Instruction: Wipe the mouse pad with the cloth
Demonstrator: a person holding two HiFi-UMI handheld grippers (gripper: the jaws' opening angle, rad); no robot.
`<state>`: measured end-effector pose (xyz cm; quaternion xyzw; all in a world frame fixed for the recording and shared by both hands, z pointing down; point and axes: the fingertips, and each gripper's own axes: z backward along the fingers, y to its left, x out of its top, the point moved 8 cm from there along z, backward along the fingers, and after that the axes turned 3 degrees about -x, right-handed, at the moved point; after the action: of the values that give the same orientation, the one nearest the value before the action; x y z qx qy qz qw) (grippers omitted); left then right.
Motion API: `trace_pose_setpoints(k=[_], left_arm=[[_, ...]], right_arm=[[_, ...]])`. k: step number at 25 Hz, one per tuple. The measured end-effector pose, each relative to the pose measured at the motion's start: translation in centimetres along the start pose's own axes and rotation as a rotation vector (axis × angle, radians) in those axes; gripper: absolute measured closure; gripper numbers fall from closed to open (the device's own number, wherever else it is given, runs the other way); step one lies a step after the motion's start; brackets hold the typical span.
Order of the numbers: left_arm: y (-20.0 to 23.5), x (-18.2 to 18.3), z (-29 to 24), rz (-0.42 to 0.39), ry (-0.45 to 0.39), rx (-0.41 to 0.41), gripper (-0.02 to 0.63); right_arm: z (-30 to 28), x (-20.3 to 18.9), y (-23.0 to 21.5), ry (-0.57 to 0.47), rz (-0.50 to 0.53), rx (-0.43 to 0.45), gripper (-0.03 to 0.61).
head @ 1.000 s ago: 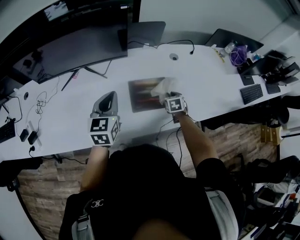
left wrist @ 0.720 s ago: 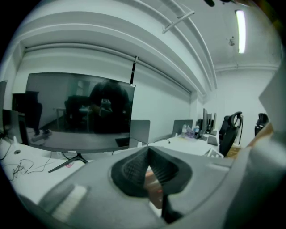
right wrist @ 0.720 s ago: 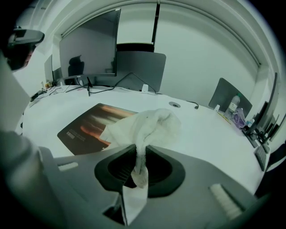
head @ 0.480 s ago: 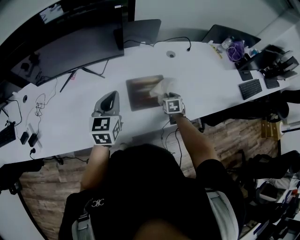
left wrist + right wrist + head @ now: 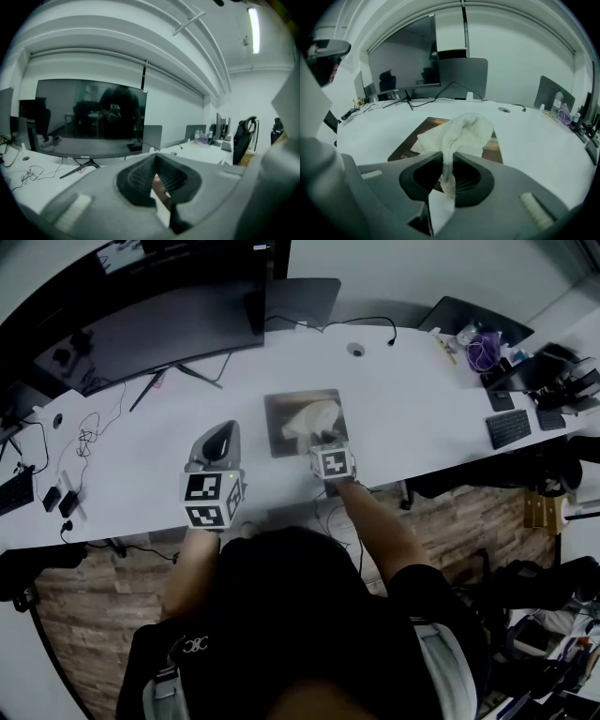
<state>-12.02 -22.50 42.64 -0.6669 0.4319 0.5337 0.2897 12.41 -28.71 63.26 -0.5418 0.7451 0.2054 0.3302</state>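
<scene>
A dark brown mouse pad (image 5: 281, 409) lies on the white desk (image 5: 422, 418), in front of the person. A crumpled white cloth (image 5: 309, 418) rests on the pad's right half. My right gripper (image 5: 323, 440) is at the pad's near edge and is shut on a fold of the cloth. In the right gripper view the cloth (image 5: 464, 131) bulges up from between the jaws, with the mouse pad (image 5: 412, 143) beneath it. My left gripper (image 5: 222, 432) rests over the bare desk left of the pad, its jaws together and nothing between them. In its own view the left gripper (image 5: 155, 158) points at the monitor.
A wide monitor (image 5: 159, 329) stands at the back left, a second screen (image 5: 302, 296) behind the pad. Cables (image 5: 89, 437) lie at the far left. A small keyboard (image 5: 511, 427) and clutter sit at the right end. The desk's front edge runs just below the grippers.
My right gripper has dragged the cloth left, from the pad's right edge toward its middle. The left gripper has stayed put.
</scene>
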Motion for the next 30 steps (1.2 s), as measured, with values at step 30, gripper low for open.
trace_pose_setpoints(k=[30], left_arm=[[2.9, -0.6, 2.8, 0.029, -0.001, 0.142, 0.615]], right_arm=[[-5.7, 4.5, 7.7, 0.040, 0.140, 0.074, 0.518]])
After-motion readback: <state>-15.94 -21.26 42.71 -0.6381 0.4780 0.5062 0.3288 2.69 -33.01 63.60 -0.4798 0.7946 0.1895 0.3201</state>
